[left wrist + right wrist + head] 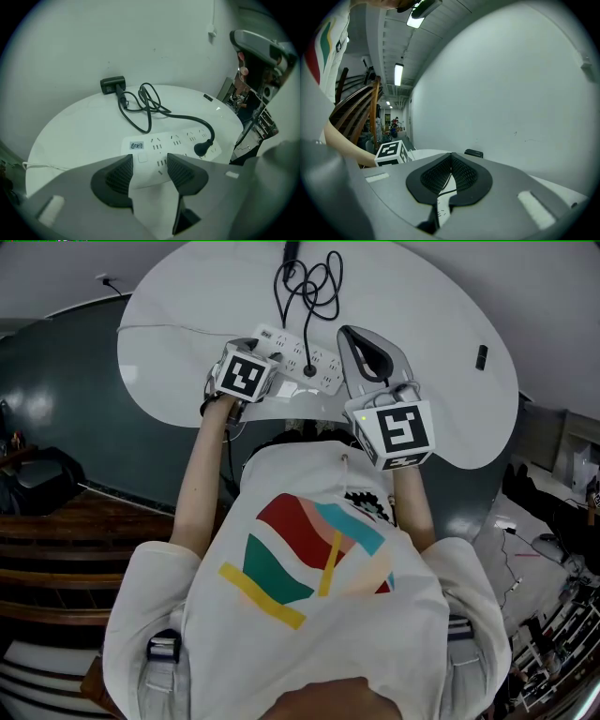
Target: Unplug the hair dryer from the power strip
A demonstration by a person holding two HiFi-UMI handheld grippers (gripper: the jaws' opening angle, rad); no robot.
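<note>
Parted left fingers [115,180] hover over power strip [176,143]; plug [202,148] lies rightward

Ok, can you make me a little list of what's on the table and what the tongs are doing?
Table: white, round
Power strip: white, flat on it
Plug: black, in the strip's end socket
Hair dryer: black, at the far edge
Cord: black, looped, runs to the hair dryer
Left tongs: open, over the strip's other end
Right tongs: shut, empty
</note>
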